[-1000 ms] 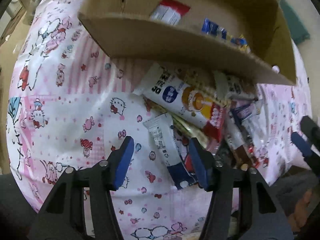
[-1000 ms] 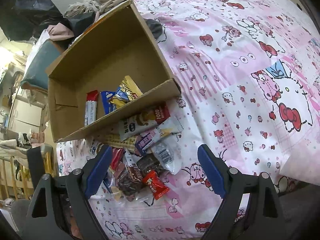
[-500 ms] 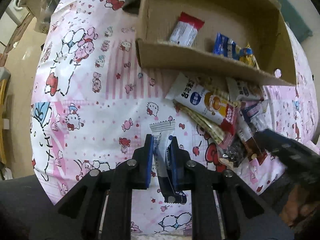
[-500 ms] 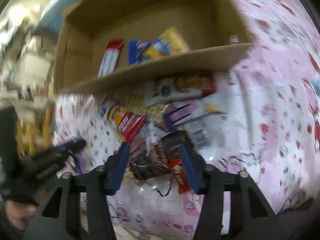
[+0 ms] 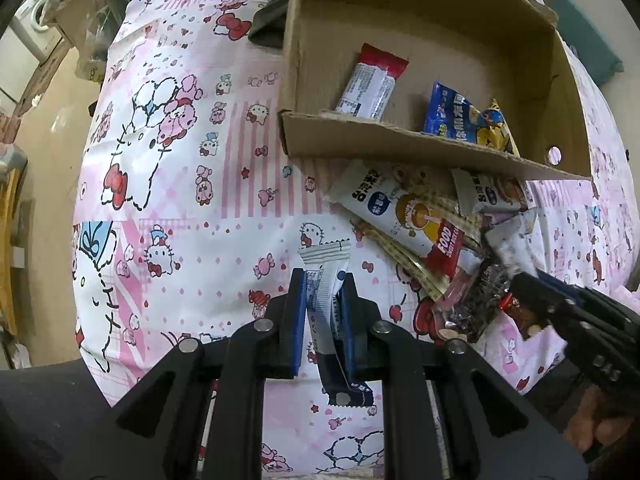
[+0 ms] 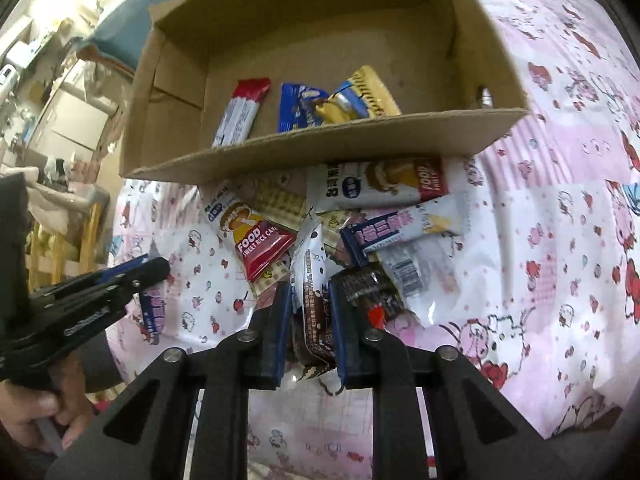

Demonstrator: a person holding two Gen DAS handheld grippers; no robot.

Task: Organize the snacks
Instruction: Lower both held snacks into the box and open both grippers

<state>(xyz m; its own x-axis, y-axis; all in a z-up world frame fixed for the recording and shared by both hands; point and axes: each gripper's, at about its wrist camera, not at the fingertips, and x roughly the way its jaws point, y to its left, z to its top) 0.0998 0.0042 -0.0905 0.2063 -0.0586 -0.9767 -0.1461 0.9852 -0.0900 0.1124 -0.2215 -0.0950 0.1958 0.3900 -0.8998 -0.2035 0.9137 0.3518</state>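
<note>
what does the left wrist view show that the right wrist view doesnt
Only the left wrist view: the left gripper shut on a white and blue packet, seen close; a dark cloth beside the box.
Only the right wrist view: the right gripper shut on a brown packet, seen close.
Both: the cardboard box holding a red-ended bar, and the snack pile in front of it.
</note>
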